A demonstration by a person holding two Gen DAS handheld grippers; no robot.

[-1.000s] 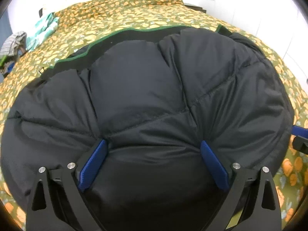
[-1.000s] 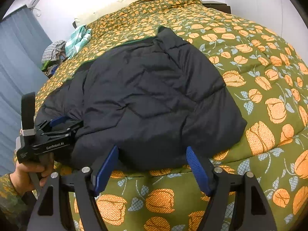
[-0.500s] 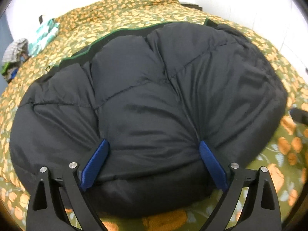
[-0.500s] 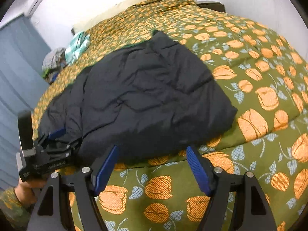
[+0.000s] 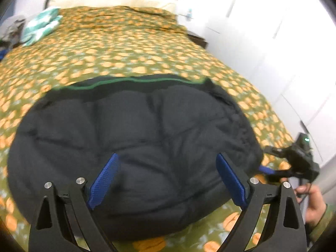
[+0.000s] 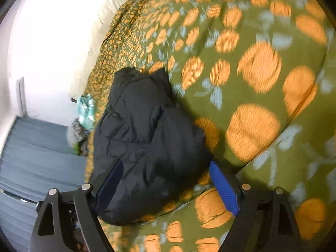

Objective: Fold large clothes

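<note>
A green bedspread (image 5: 126,48) with orange flowers carries the folded black puffer jacket (image 5: 134,147), lying just ahead of both tongs. Left gripper (image 5: 168,180) and right gripper (image 6: 166,187) gape wide, grasping nothing.

There is one black padded jacket (image 5: 134,147), lying on one bedspread (image 5: 117,48) with orange flowers. Two grippers are present: the left gripper (image 5: 168,180) and the right gripper (image 6: 166,189), each with two blue pads. At about ten o'clock from the jacket lies one green-white cloth (image 5: 40,25), and beside it one grey pile of clothes (image 6: 76,134). One hand (image 5: 313,201) shows at four o'clock.
</note>
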